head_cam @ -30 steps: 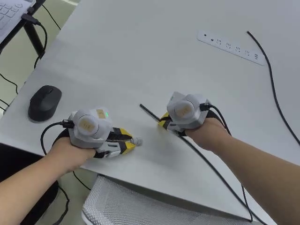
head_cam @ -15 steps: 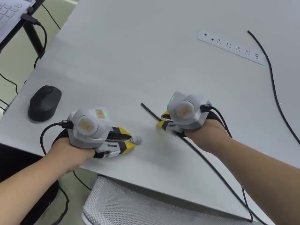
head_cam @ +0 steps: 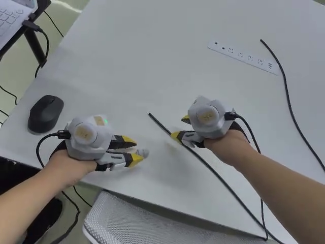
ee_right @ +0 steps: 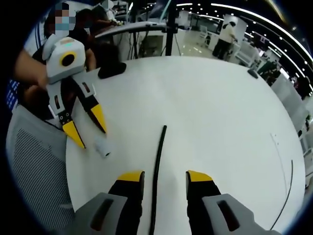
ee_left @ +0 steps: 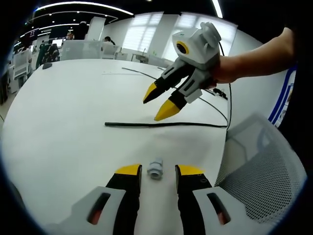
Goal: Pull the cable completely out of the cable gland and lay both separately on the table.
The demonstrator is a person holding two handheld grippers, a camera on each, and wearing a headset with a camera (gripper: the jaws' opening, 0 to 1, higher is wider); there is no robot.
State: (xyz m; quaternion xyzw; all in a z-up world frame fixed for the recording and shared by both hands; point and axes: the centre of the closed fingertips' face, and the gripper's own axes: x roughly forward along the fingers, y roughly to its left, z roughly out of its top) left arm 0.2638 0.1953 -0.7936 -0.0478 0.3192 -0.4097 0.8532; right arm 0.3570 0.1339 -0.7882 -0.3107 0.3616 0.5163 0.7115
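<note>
The pulling looks finished: the cable [head_cam: 160, 122] and the cable gland [head_cam: 142, 152] lie apart on the table [head_cam: 127, 61], so I judge the step in hand to be the letting-go that closes the lay-down. In the head view the left gripper [head_cam: 132, 150] is held low at the table's near edge, with the small pale gland just off its yellow tips at 3 o'clock. Its own view shows the jaws spread and the gland resting between the tips with a sliver of table on either side, so nothing is clamped. The right gripper [head_cam: 180, 127] is likewise spread wide and has hold of nothing; in its own view the black cable runs up between the jaws towards 12 o'clock without touching either. In the head view the cable's free end lies at about 10 o'clock from that gripper, well apart from the gland. What remains, as I read it, is to lift both grippers straight off — taking care not to nudge the light gland, which could roll towards the cable.
</note>
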